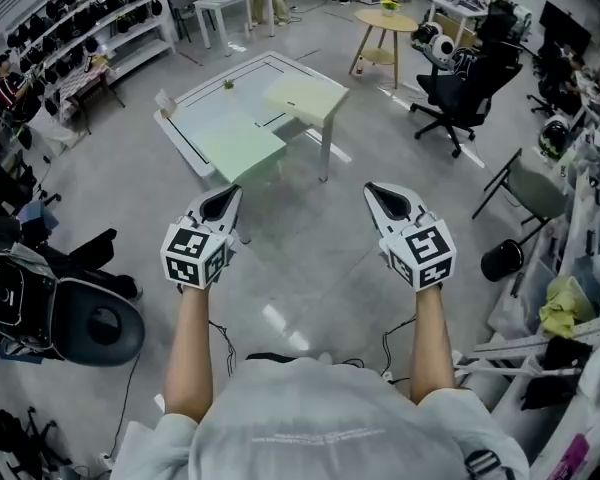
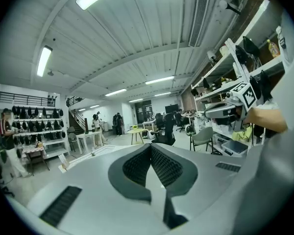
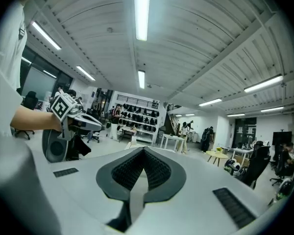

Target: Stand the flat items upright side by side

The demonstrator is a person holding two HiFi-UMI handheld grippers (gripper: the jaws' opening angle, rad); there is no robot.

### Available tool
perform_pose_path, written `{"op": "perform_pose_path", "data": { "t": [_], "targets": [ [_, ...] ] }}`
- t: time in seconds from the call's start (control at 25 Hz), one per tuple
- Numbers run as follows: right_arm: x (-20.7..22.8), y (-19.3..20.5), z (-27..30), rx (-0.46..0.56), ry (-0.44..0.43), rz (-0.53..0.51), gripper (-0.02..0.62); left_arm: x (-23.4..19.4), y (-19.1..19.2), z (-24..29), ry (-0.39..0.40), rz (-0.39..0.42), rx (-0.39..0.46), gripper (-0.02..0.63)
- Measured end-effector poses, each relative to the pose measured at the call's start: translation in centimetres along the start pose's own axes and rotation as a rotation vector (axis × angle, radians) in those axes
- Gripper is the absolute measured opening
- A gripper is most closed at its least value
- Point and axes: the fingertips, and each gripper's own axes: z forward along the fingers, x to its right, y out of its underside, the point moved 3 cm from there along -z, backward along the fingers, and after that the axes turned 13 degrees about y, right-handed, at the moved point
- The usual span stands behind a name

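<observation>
**Head view:** left gripper and right gripper are held side by side, well apart, over the grey floor. Both point fwd toward a white surface ahead. Two pale green flat panels lie flat on that surface, one at its near corner, the other at its right corner. Neither is upright and both are well apart from the grippers. A round yellow table and a black office chair stand beyond. **Left gripper view:** jaws fully together, ribbed pads meeting tip to tip, nothing betw. them. The right gripper shows at frame right w/ the person's hand on it. **Right gripper view:** jaws likewise closed and empty, w/ the left gripper at frame left. Only the gripper views show the ceiling light strips, the staircase and people standing at the room's far end. Only the head view shows the panels' top faces.
</observation>
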Motion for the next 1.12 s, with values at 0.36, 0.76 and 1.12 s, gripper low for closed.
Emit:
{"op": "perform_pose_path", "data": {
  "t": [0.36,0.76,1.12],
  "targets": [
    [6.3,1.8,4.2,0.048,-0.009,0.078,0.026,-2.4,-0.2,4.6,0.040,-0.092,0.031,0.017],
    [6.0,2.1,19.0,0.022,-0.079,0.016,0.026,-15.0,2.4,10.4,-0.031,-0.041,0.050,0.017],
    [3.5,-0.2,36.3,-0.023,-0.206,-0.029,0.029,-30.6,5.8,13.2,-0.139,-0.198,0.166,0.018]
  ]
}}
